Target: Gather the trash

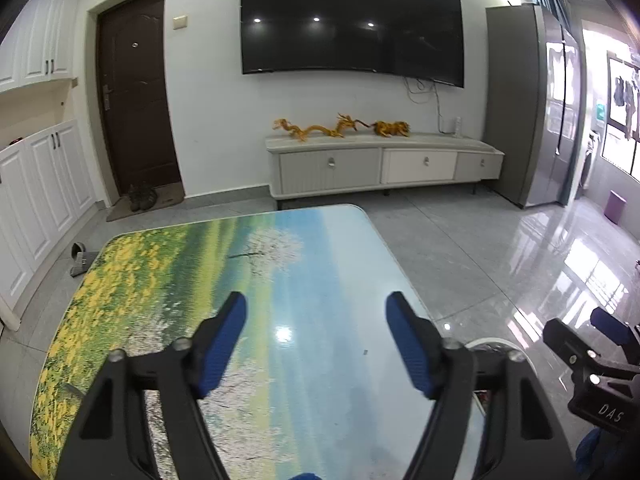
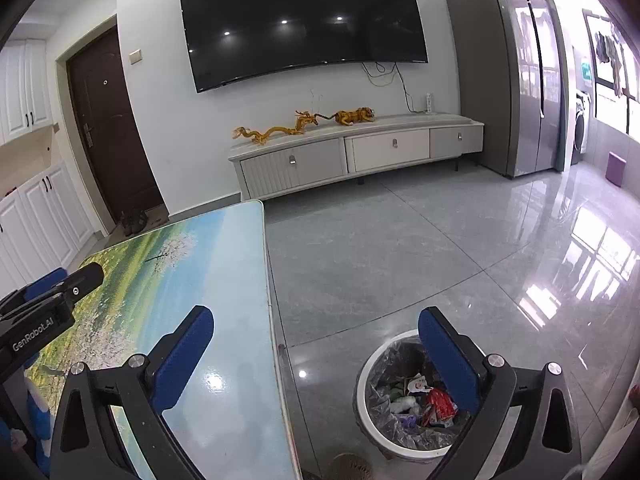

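Note:
A white trash bin with a clear liner stands on the floor just right of the table; it holds several wrappers and scraps. My right gripper is open and empty, above the table's right edge and the bin. My left gripper is open and empty over the landscape-printed table. A tiny dark speck lies on the table near the left gripper. The bin's rim shows behind the left gripper's right finger. The right gripper shows in the left view, the left gripper in the right view.
A TV cabinet with yellow dragon figures stands under a wall TV. A grey fridge is at the right. White cupboards and a brown door are at the left. A slipper lies on the glossy tiled floor.

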